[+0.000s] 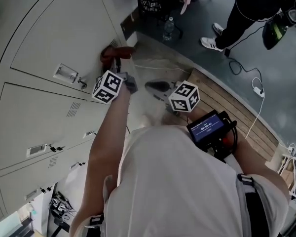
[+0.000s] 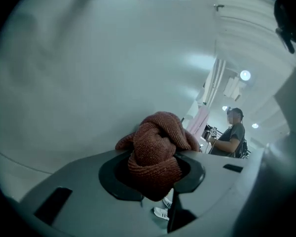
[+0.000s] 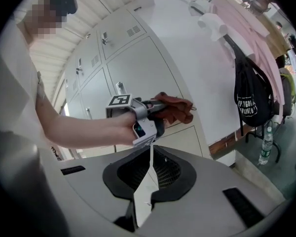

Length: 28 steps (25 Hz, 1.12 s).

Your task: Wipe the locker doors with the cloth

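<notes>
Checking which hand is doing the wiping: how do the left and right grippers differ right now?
The left gripper grips the cloth; the right gripper holds nothing. The left is up at a locker door; the right hangs back from it. Both have their jaws closed.

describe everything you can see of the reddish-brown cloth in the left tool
The reddish-brown knitted cloth looks soft and coarse-ribbed, and is bunched into a knotted wad, not spread flat. The left tool is shut on it, with folds bulging past the tips. It is held up at a pale grey metal locker door, seemingly touching it.
</notes>
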Each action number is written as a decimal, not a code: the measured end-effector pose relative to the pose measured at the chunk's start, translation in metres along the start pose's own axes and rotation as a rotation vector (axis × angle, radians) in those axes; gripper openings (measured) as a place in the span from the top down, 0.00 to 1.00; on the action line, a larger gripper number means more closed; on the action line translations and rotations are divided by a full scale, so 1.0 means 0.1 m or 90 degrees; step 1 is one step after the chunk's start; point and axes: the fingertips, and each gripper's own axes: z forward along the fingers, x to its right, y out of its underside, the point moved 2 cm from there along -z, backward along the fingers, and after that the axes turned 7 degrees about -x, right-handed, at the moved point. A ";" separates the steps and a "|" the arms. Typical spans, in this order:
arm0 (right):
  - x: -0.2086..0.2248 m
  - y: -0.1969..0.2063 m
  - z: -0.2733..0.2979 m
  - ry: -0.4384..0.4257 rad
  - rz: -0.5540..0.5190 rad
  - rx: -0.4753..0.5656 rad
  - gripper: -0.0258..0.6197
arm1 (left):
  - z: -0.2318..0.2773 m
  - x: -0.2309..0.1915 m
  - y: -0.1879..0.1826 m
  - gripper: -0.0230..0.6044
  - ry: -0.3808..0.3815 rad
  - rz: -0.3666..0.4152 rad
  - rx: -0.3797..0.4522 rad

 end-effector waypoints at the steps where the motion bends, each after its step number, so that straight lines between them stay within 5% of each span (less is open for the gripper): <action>1: 0.02 -0.02 0.00 0.002 0.001 0.003 0.91 | 0.12 0.06 -0.03 0.79 0.010 -0.011 -0.005; 9: 0.06 0.23 -0.11 0.020 0.040 -0.006 0.91 | 0.16 0.06 0.16 0.79 0.045 -0.228 0.007; 19: -0.18 0.24 0.12 -0.048 0.011 -0.026 0.91 | -1.13 -0.48 -0.16 0.79 -0.005 -0.213 0.096; 24: -0.21 0.24 0.13 -0.059 0.007 -0.027 0.91 | -1.83 -0.72 -0.34 0.79 -0.151 -0.108 0.145; 28: -0.18 0.28 0.11 -0.060 0.009 -0.031 0.91 | -2.08 -0.28 -0.90 0.79 -0.177 0.144 0.188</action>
